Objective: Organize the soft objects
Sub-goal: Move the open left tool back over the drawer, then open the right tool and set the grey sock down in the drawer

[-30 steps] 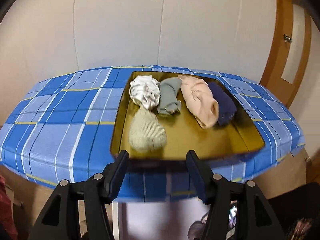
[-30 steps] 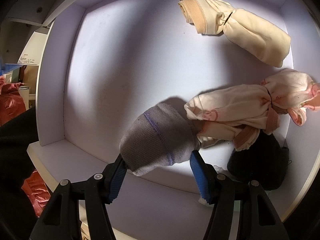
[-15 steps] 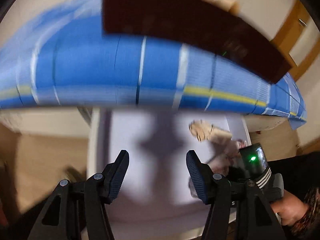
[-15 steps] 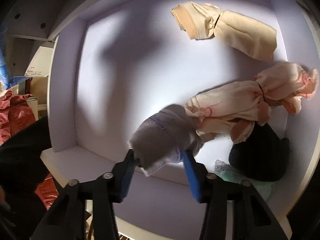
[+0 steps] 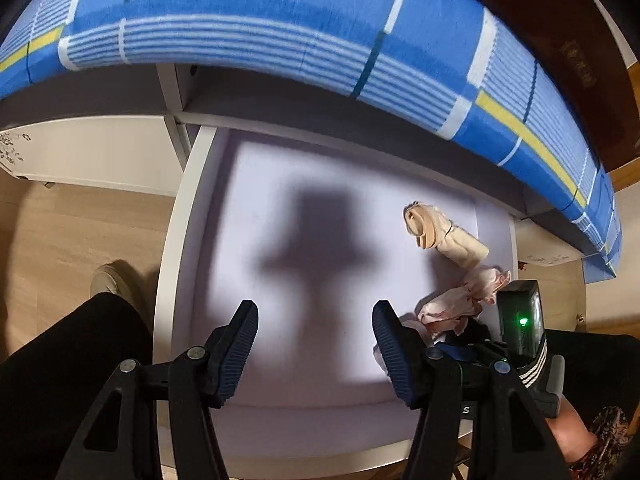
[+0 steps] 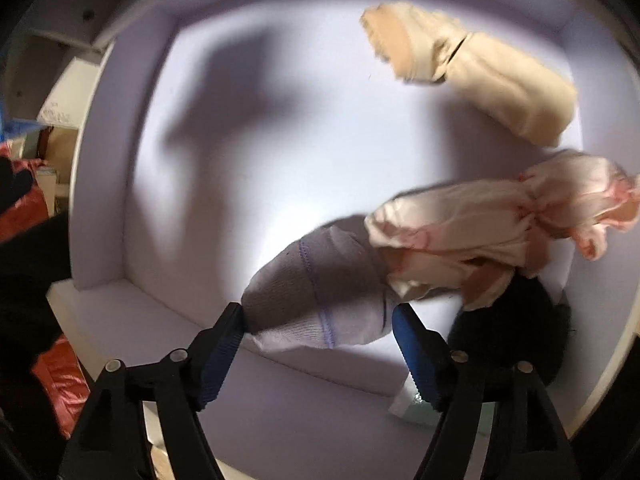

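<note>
I look down into a white drawer (image 5: pixel 176 240) below the table. My left gripper (image 5: pixel 314 320) hangs open over its bare left half with nothing between the fingers. My right gripper (image 6: pixel 318 316) is at the drawer's front right, its jaws opening around a grey sock bundle (image 6: pixel 320 292) with purple stitching. The bundle lies between the pads, which no longer squeeze it. Behind it lie a pink-and-white bundle (image 6: pixel 500 232), a beige bundle (image 6: pixel 480 68) and a black bundle (image 6: pixel 512 320). The left wrist view shows the beige bundle (image 5: pixel 444 236) and the pink one (image 5: pixel 464 300) at the right.
The blue plaid cloth (image 5: pixel 280 20) on the table overhangs the drawer's back, with a dark brown tray edge (image 5: pixel 560 40) above it. A person's dark trouser leg (image 5: pixel 60 360) and shoe (image 5: pixel 112 280) stand left of the drawer on wooden floor. A pale packet (image 6: pixel 412 404) sits by the front wall.
My left gripper swung down from the tray on the table to the drawer. My right gripper's jaws tightened on the grey sock bundle, then spread wide around it.
</note>
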### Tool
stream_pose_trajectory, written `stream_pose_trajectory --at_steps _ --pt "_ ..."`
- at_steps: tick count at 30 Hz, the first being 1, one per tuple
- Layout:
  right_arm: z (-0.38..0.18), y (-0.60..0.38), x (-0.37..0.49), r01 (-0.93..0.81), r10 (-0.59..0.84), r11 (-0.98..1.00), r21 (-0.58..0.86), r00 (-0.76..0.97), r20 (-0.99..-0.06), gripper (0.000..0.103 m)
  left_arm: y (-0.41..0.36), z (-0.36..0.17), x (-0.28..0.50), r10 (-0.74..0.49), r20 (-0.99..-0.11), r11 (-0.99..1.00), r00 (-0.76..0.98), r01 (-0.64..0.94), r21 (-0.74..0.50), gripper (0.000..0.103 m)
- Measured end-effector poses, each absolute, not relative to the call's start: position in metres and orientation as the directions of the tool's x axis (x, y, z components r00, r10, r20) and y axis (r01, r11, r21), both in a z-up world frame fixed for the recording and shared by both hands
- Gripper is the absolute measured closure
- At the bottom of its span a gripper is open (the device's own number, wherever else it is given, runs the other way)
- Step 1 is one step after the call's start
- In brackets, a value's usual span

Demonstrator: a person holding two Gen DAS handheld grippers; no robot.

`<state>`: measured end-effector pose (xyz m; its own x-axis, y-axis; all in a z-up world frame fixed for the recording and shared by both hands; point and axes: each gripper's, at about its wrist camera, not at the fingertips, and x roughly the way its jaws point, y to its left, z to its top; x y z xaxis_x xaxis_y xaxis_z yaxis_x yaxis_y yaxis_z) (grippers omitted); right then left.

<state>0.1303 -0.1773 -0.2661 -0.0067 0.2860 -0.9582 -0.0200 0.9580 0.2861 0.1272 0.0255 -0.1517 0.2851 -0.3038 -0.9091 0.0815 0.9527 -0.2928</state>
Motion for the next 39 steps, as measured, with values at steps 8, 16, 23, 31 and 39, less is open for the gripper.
stream_pose_trajectory --at_steps 8,16,23,31,39 --pt "-0.267 -0.171 0.130 -0.067 0.248 0.967 0.248 -0.009 -0.969 0.033 0.021 -0.162 0.130 -0.285 -0.929 0.959 0.238 0.077 -0.274 0.043" --pt "-0.254 -0.180 0.126 -0.020 0.292 0.956 0.291 0.032 -0.956 0.047 0.023 -0.166 0.129 -0.272 -0.938 0.962 0.216 0.067 -0.263 0.043" --pt "-0.251 -0.189 0.126 -0.008 0.320 0.947 0.320 0.040 -0.947 0.039 0.025 -0.166 0.129 -0.269 -0.939 0.963 0.213 0.053 -0.264 0.043" --pt "-0.267 -0.165 0.128 -0.085 0.197 0.977 0.196 0.006 -0.980 0.010 0.025 -0.167 0.129 -0.263 -0.942 0.965 0.207 0.047 -0.259 0.043" --pt "-0.269 -0.177 0.123 -0.045 0.275 0.960 0.275 -0.007 -0.961 0.039 0.025 -0.171 0.130 -0.254 -0.948 0.967 0.195 0.049 -0.249 0.043"
